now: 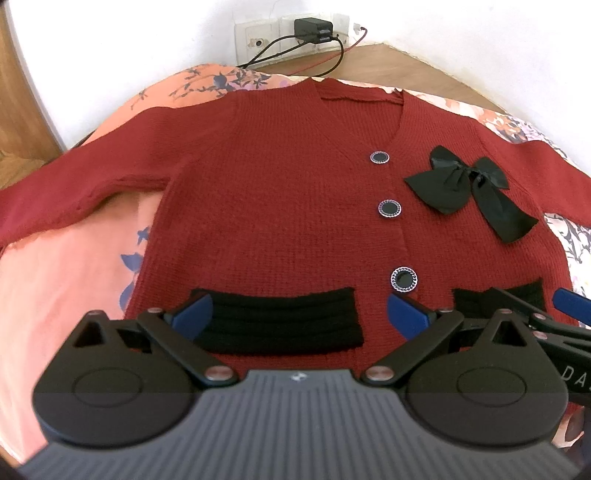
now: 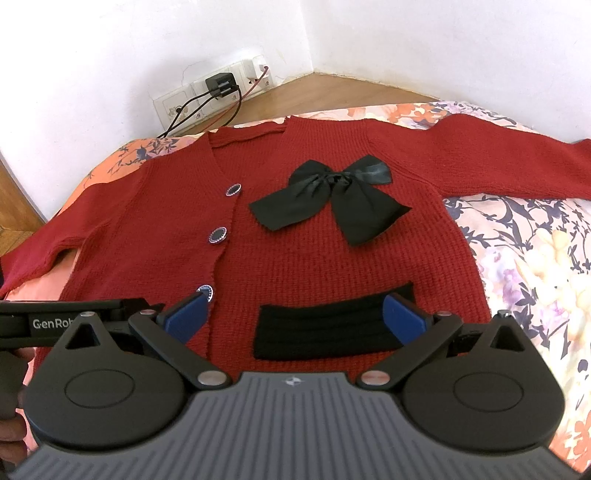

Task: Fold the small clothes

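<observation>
A small dark red knitted cardigan (image 1: 280, 192) (image 2: 317, 258) lies flat and face up on a floral bedsheet, both sleeves spread out sideways. It has three round black buttons, a black ribbon bow (image 1: 469, 184) (image 2: 332, 192) and two black pocket bands. My left gripper (image 1: 299, 314) is open above the left pocket band (image 1: 280, 321), near the hem. My right gripper (image 2: 295, 314) is open above the right pocket band (image 2: 325, 328). Neither holds anything. The right gripper's blue finger (image 1: 572, 299) shows at the right edge of the left wrist view.
The floral orange and lilac bedsheet (image 2: 535, 258) covers the bed. Beyond the collar runs a wooden ledge (image 2: 332, 92) and a white wall with sockets, a black charger (image 1: 312, 29) and trailing cables. A hand (image 2: 11, 406) grips the left tool's handle.
</observation>
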